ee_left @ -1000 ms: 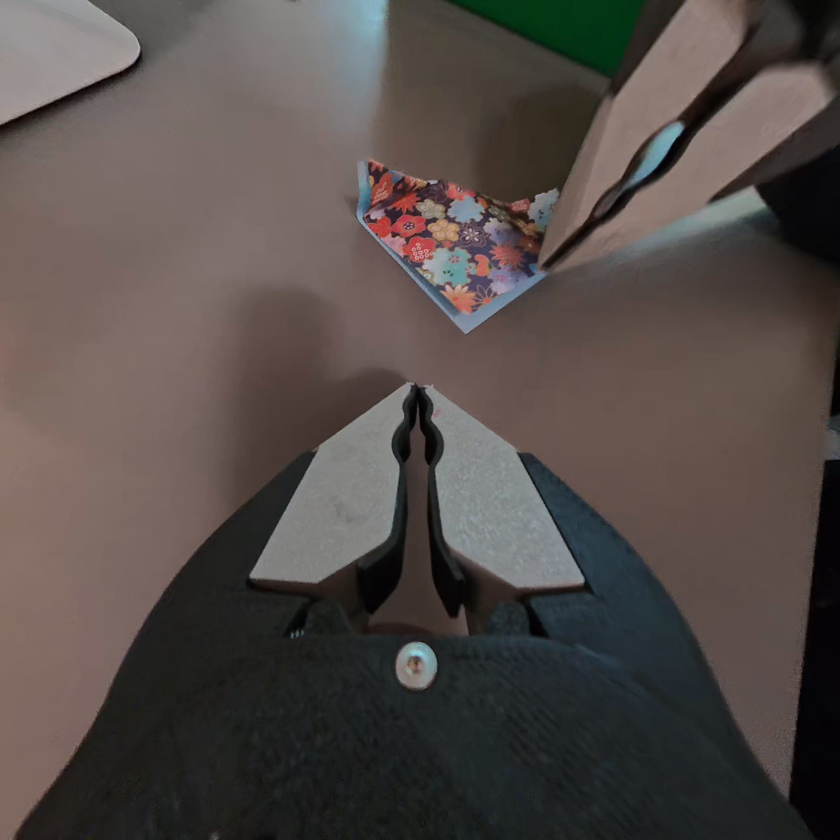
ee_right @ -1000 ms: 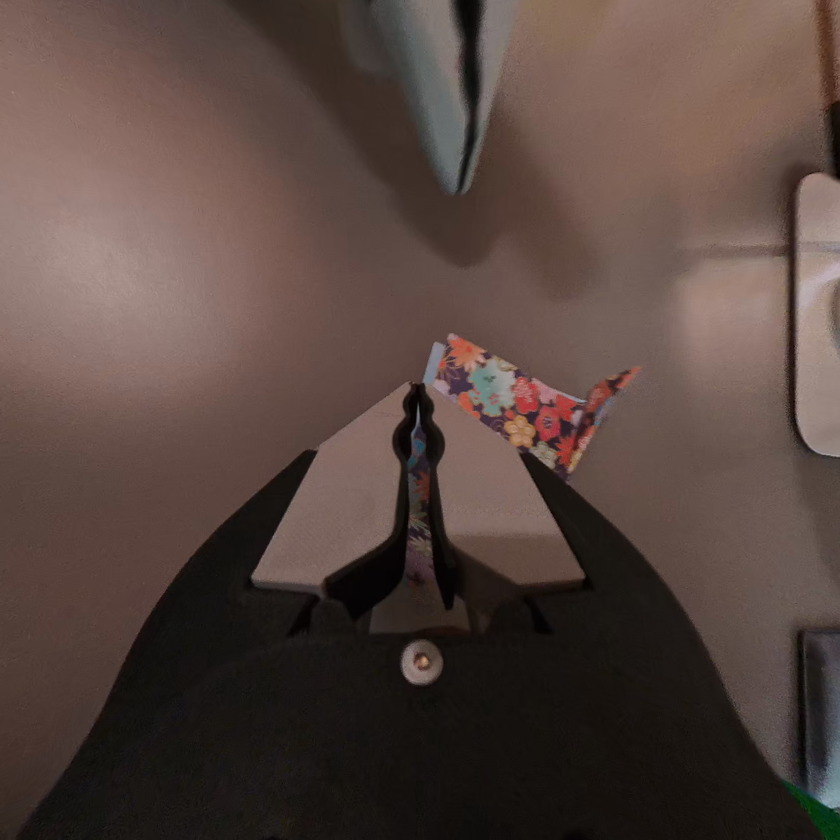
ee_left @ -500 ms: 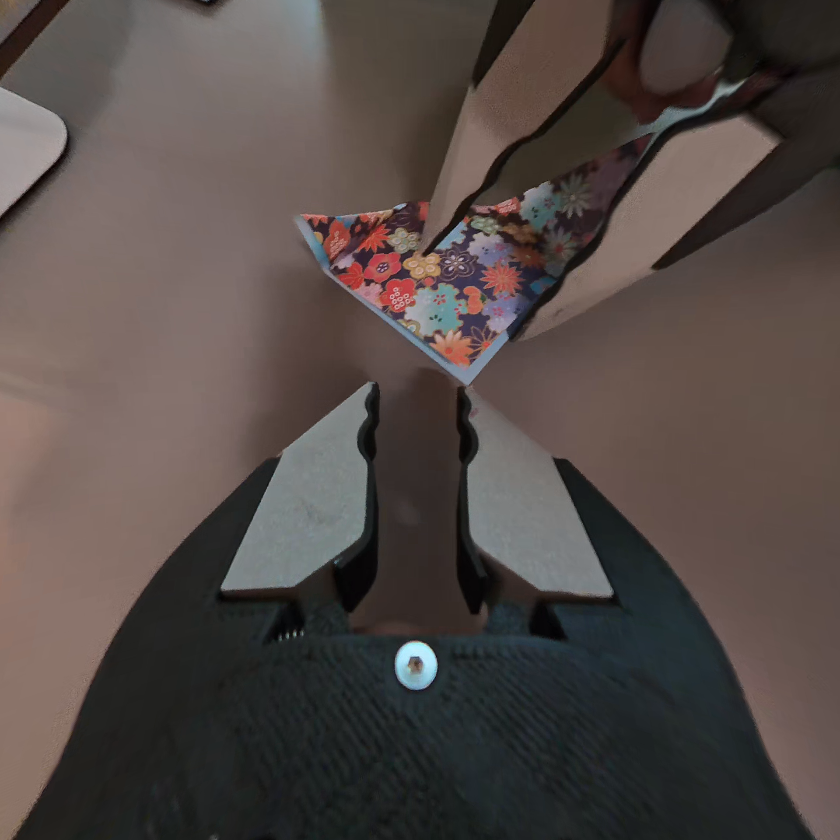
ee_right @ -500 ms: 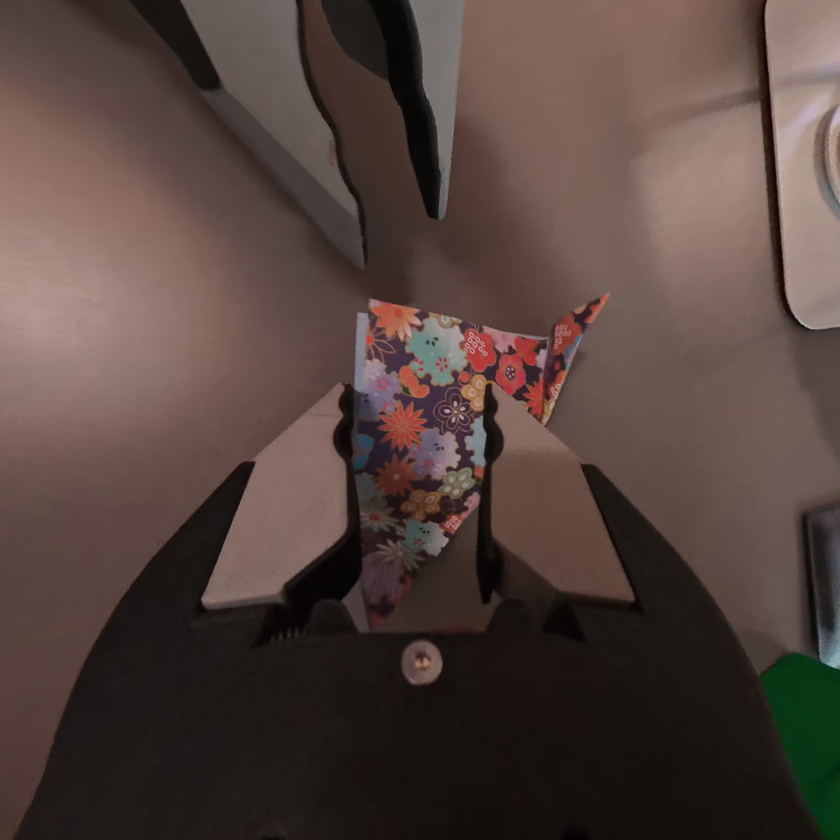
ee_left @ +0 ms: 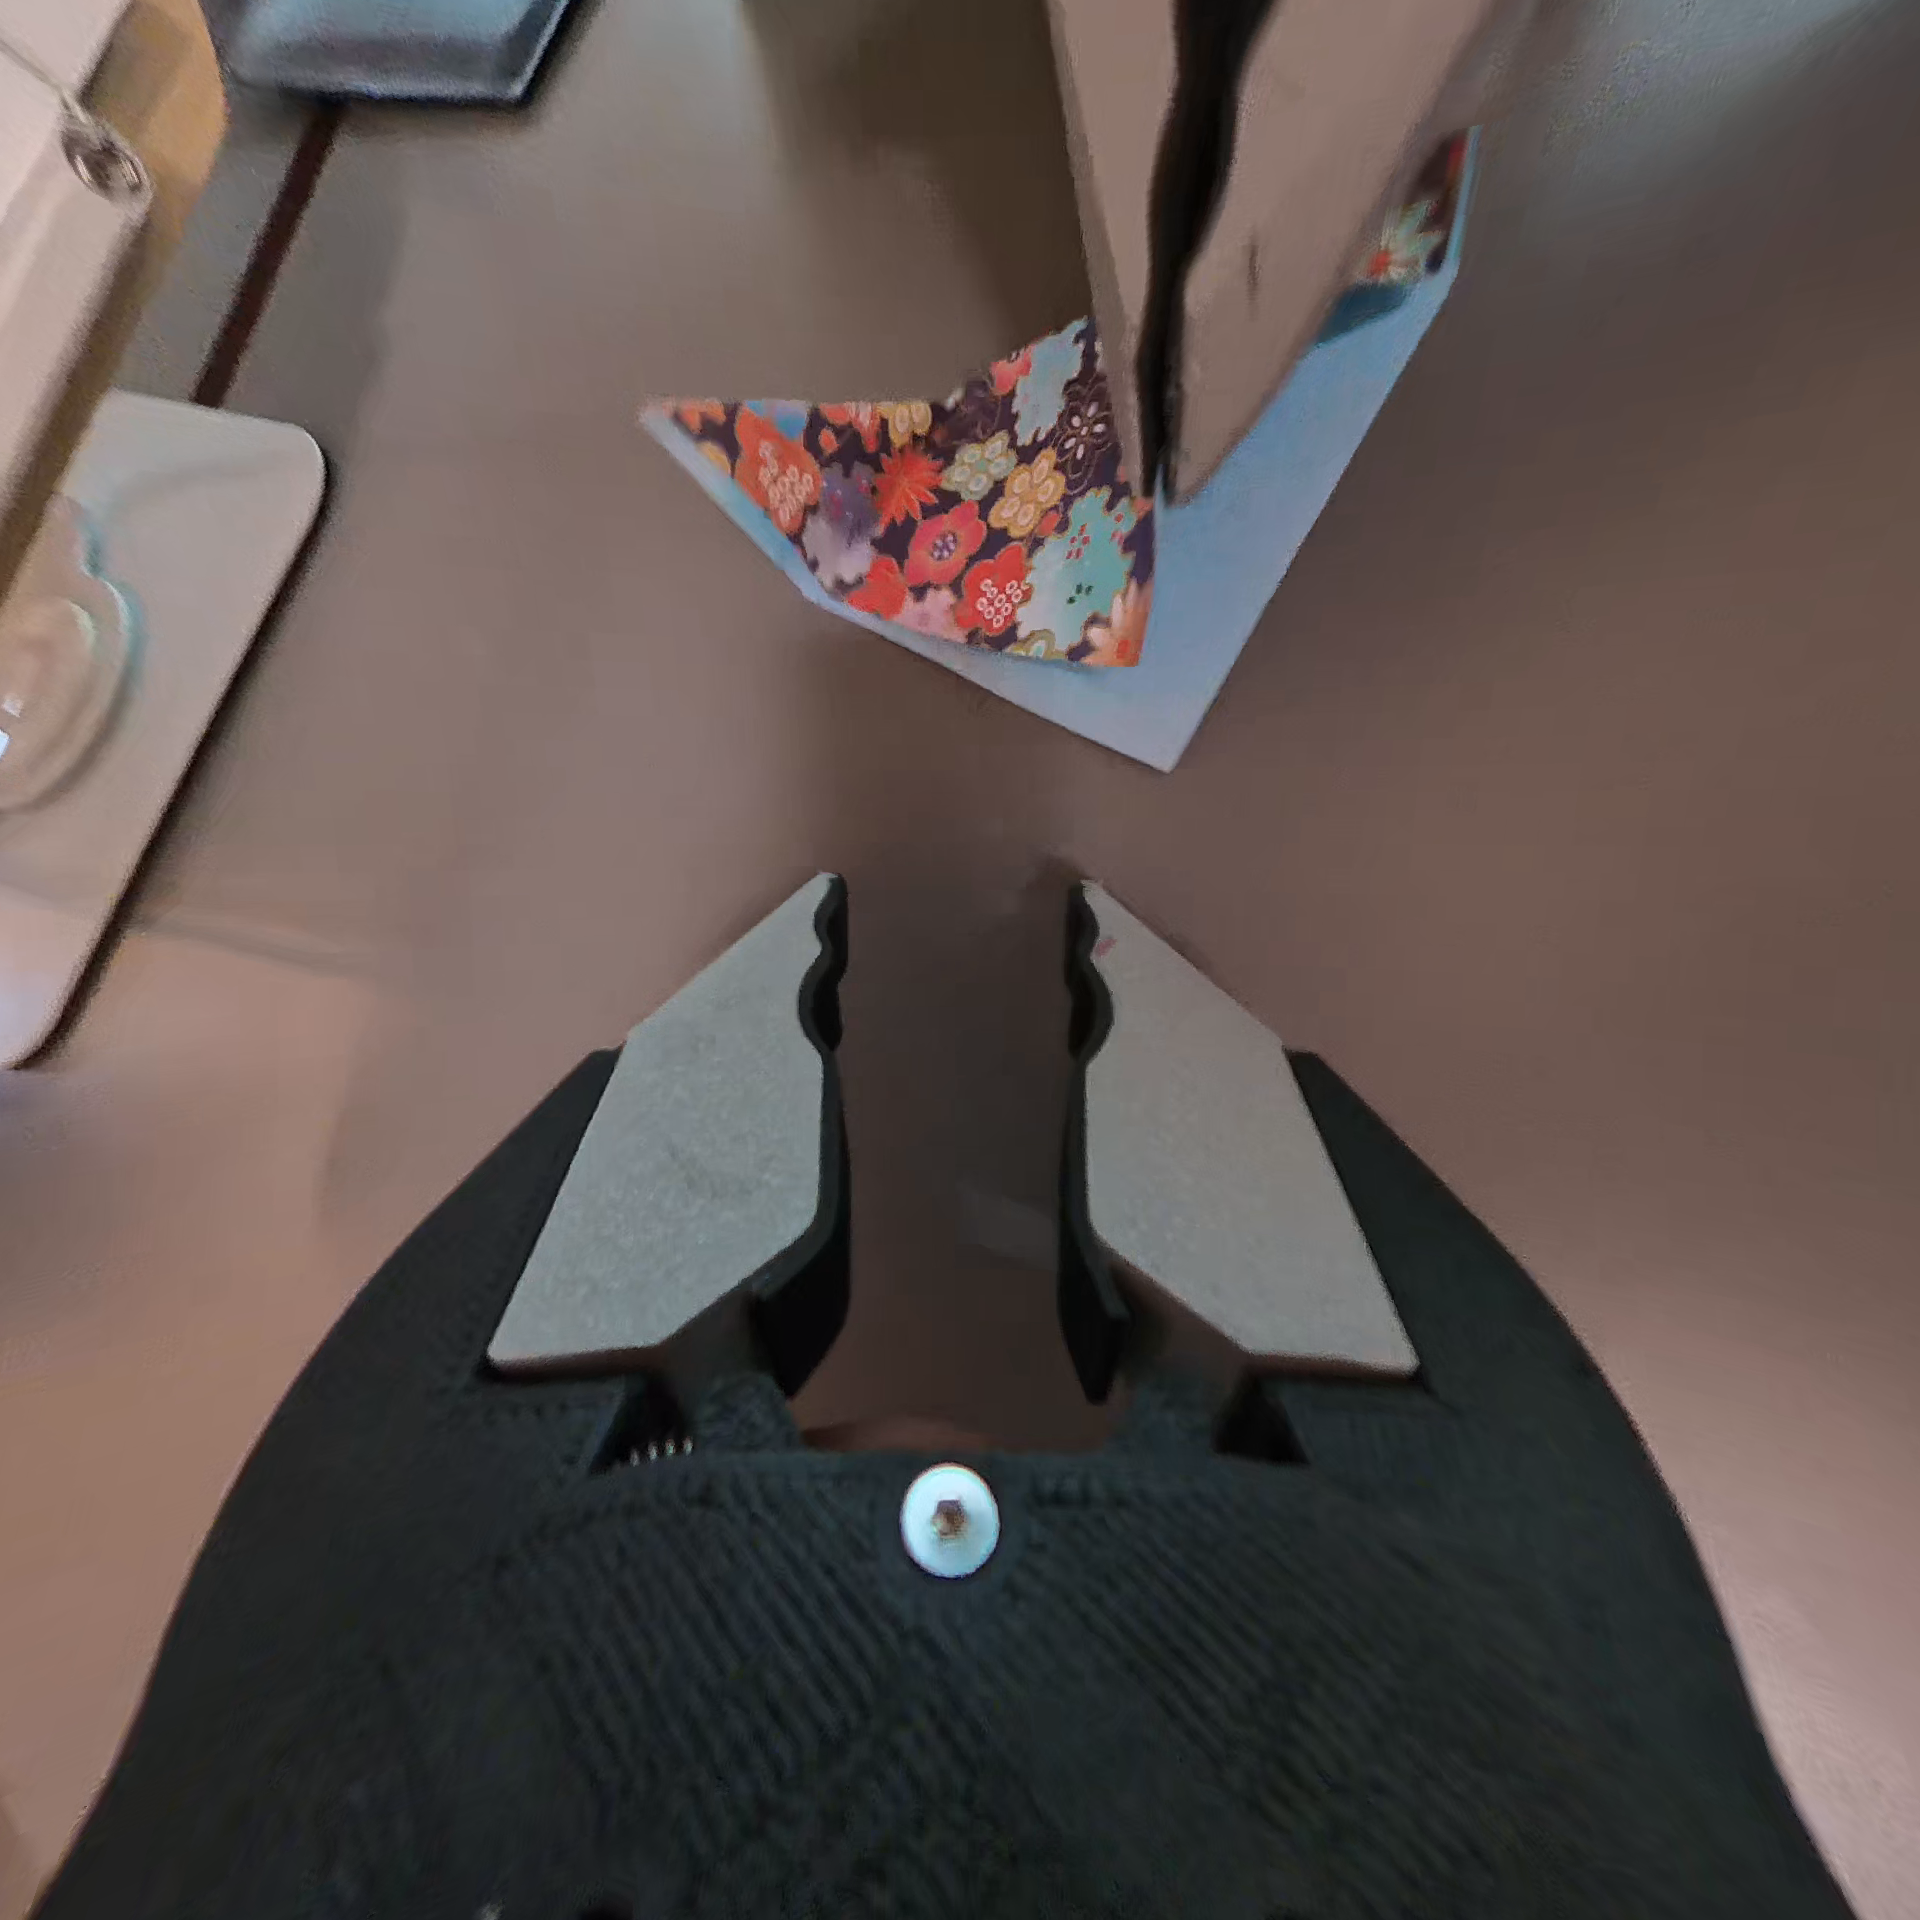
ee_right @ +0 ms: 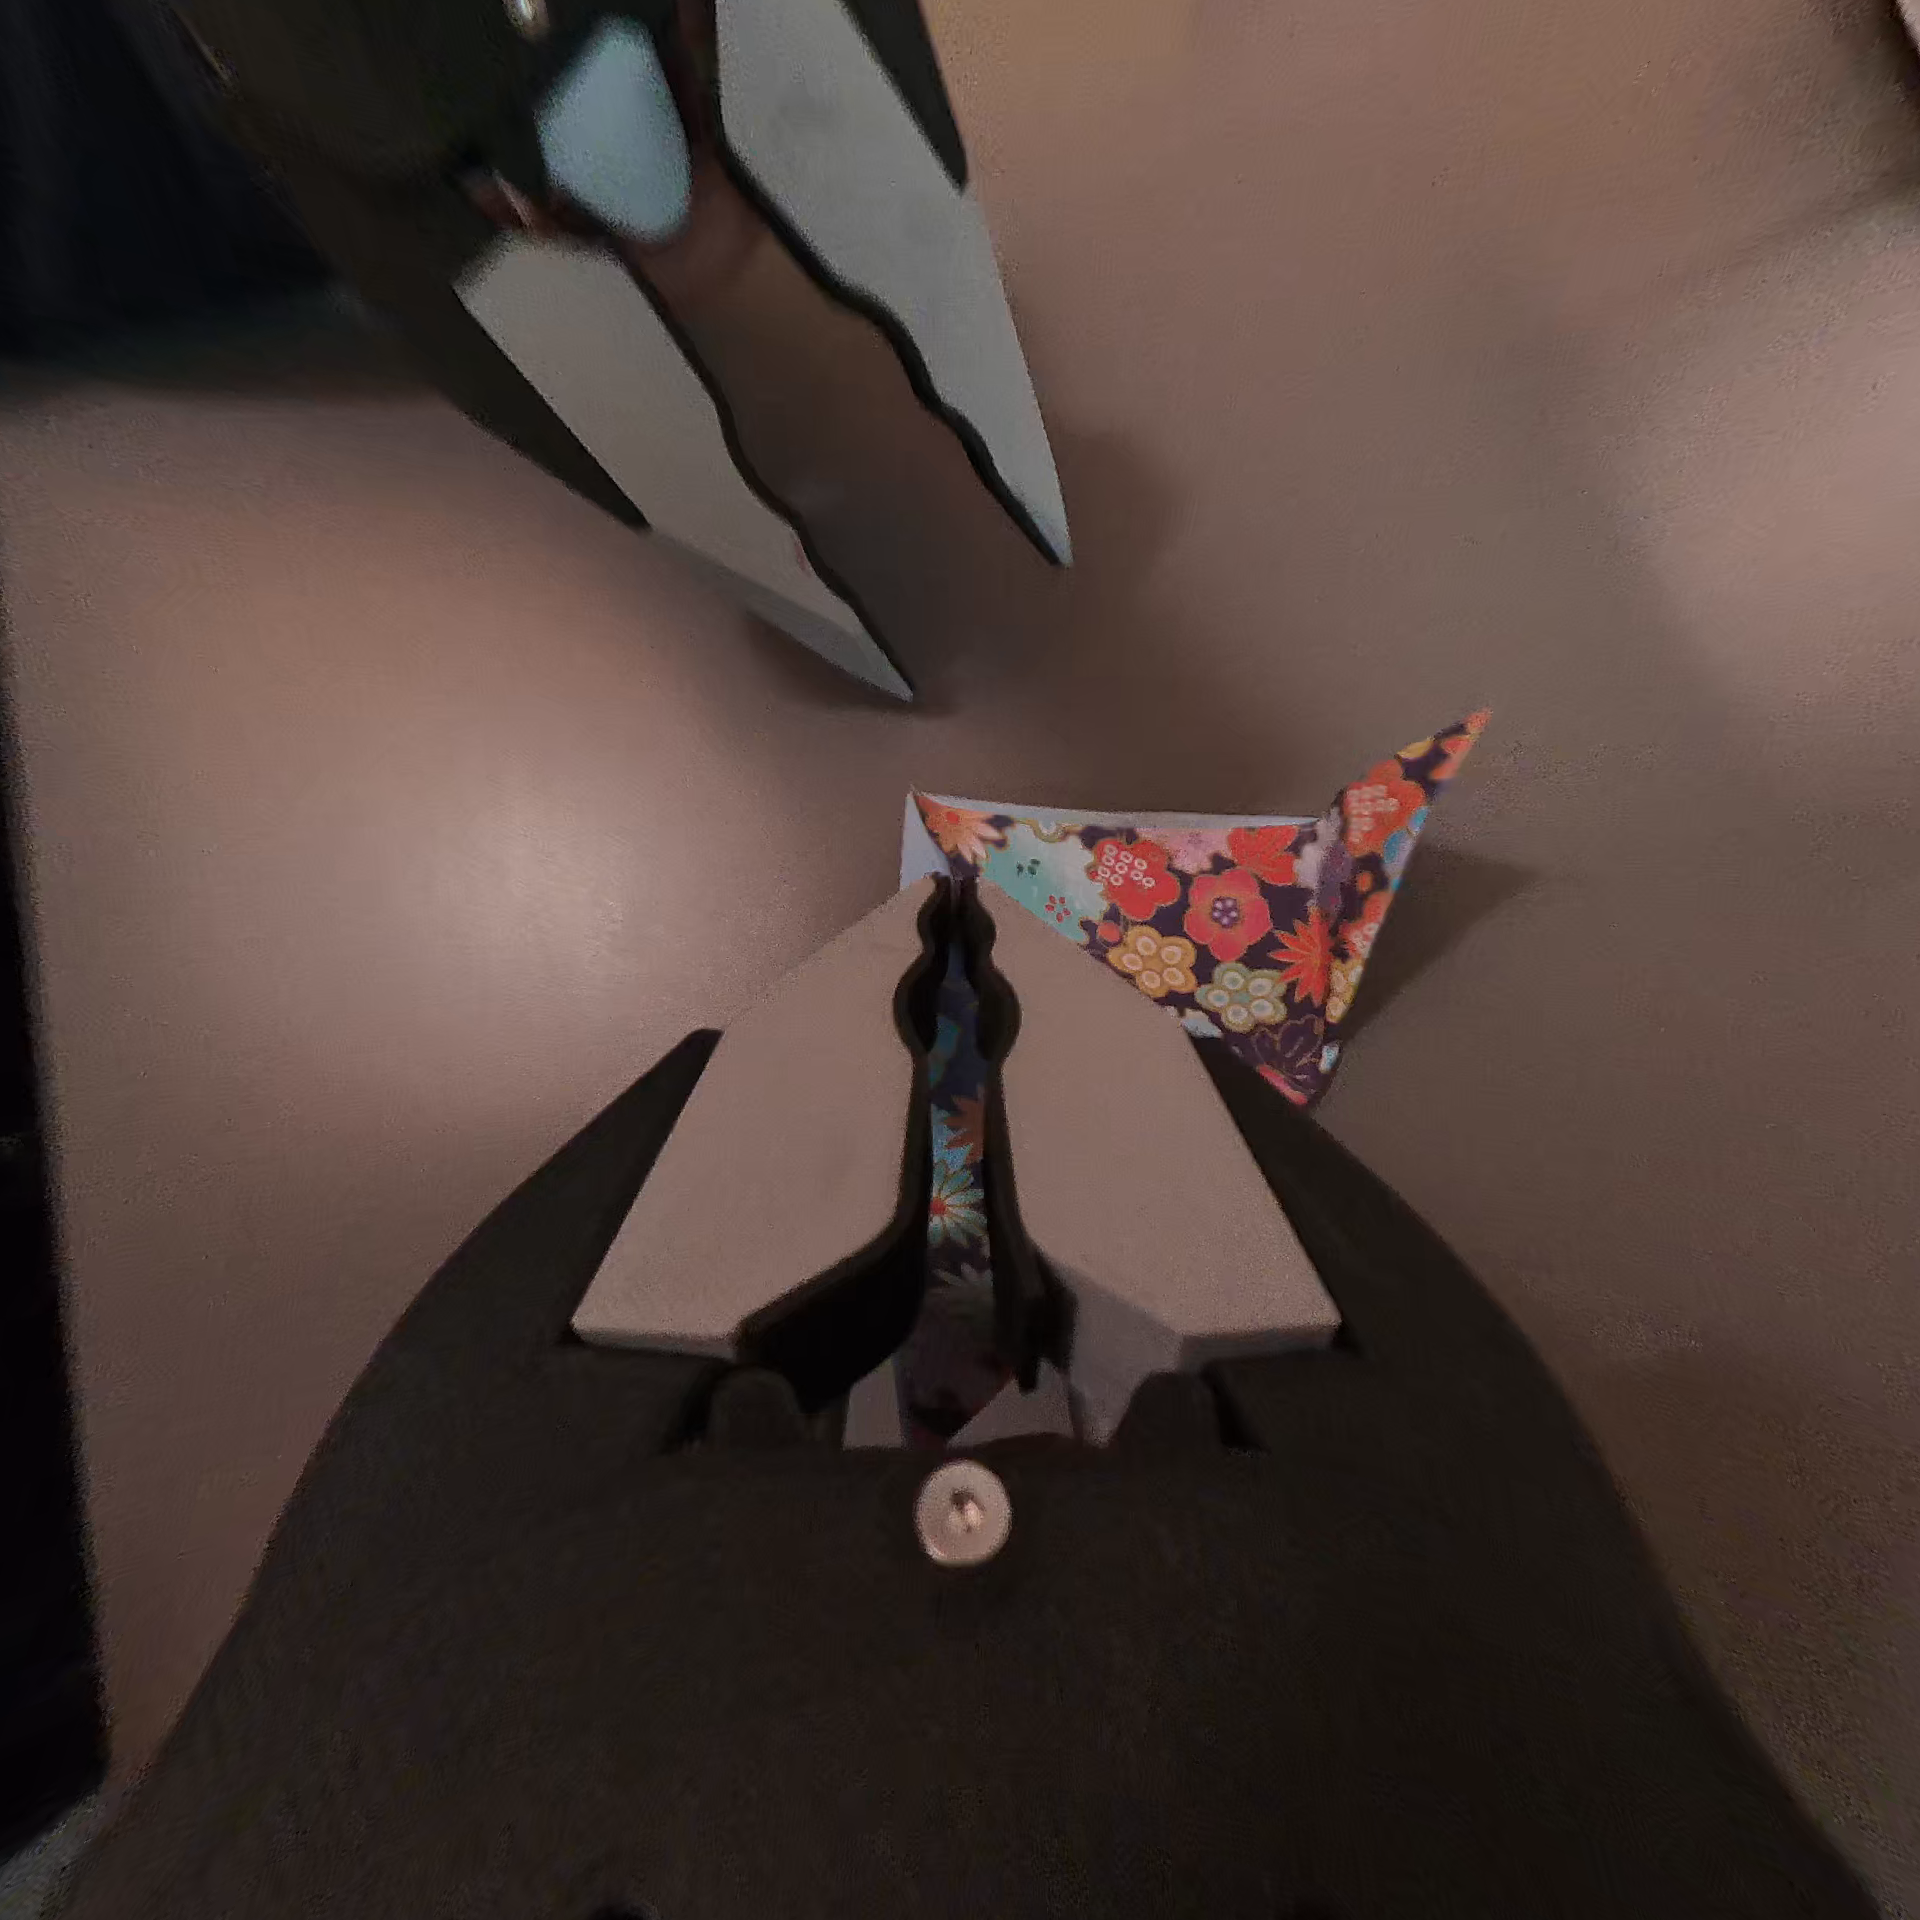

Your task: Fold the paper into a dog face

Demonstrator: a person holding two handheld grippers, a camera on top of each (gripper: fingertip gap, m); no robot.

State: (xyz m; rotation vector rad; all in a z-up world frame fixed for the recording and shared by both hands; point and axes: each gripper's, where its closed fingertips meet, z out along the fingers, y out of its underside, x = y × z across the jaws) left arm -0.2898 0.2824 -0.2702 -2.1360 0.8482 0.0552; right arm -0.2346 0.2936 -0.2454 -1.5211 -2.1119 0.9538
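Note:
The floral paper, dark with red, orange and teal flowers and a pale blue back, is folded into a triangle on the brown table. In the left wrist view one flap stands turned up, showing its pale blue back. My right gripper is shut on that flap of the paper; it also shows in the left wrist view, coming down from the top. My left gripper is open and empty, a short way in front of the paper's near corner. It also shows in the right wrist view, jaws apart.
A beige mat with a clear glass on it lies at the left of the table. A grey flat object lies at the far left edge. Bare brown table surrounds the paper. Across from one pair of fingers to the other is roughly 7 centimeters.
My left gripper opened over the last second. My right gripper opened over the paper, then shut on one flap and turned it up. The paper now shows its pale blue back.

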